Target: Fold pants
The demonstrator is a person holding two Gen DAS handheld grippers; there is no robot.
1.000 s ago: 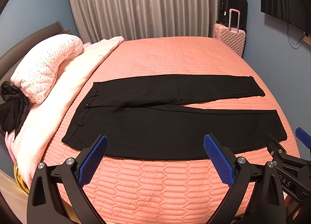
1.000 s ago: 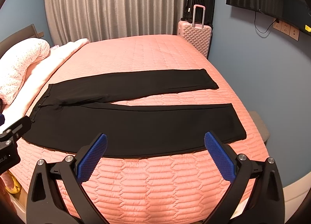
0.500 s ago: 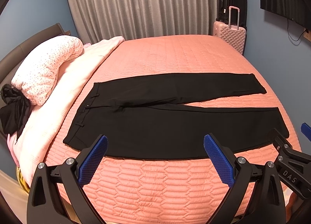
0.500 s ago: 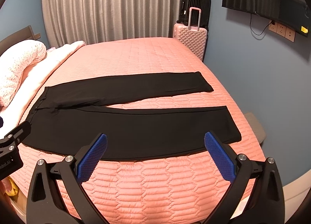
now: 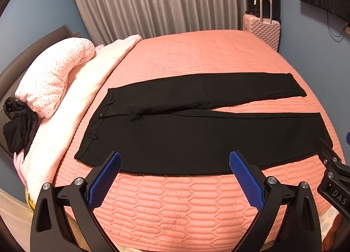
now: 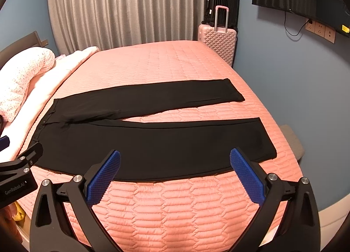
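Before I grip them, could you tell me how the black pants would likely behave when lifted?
The black pants lie flat and thin on the quilted bedspread, so they will probably drape limply. They look light, and the long legs would likely trail.

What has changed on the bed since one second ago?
Only the views shifted a little: the right gripper drifted rightward, toward the pant hems. Nothing was gripped or released. The pants lie spread flat on the bed as before, and both grippers, left included, remain open.
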